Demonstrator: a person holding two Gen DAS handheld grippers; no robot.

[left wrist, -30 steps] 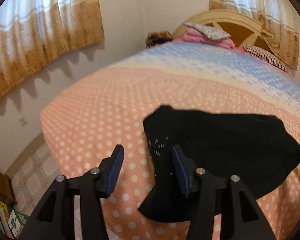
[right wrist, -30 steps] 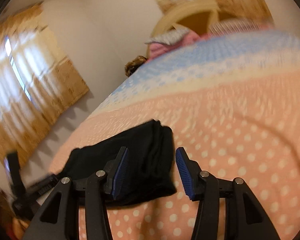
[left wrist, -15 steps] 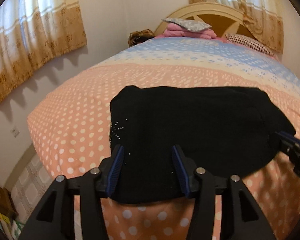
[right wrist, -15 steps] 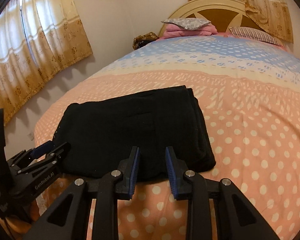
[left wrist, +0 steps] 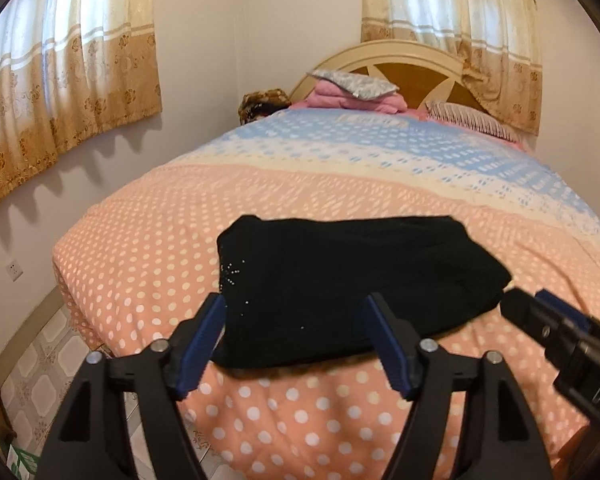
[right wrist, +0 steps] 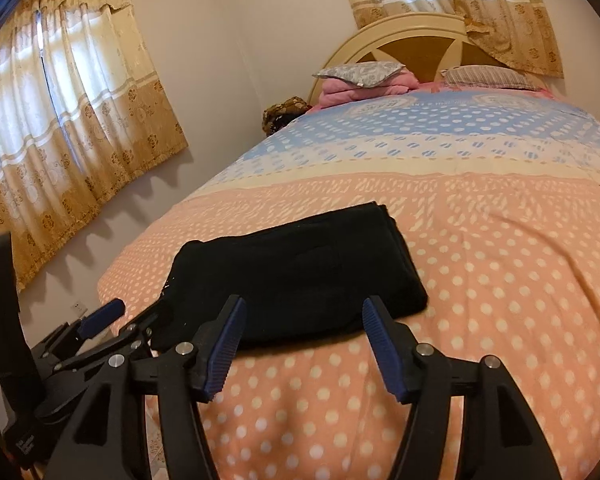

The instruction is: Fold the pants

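Black pants [left wrist: 352,280] folded into a compact, roughly rectangular bundle, lying flat near the foot edge of the bed [left wrist: 340,184], on its peach polka-dot part. Small white sparkle dots show near the bundle's left end. From my right wrist view the pants [right wrist: 296,276] show stacked layers along their right edge.

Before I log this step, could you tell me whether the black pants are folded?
Folded: the black pants form a compact rectangle, layered edges stacked.
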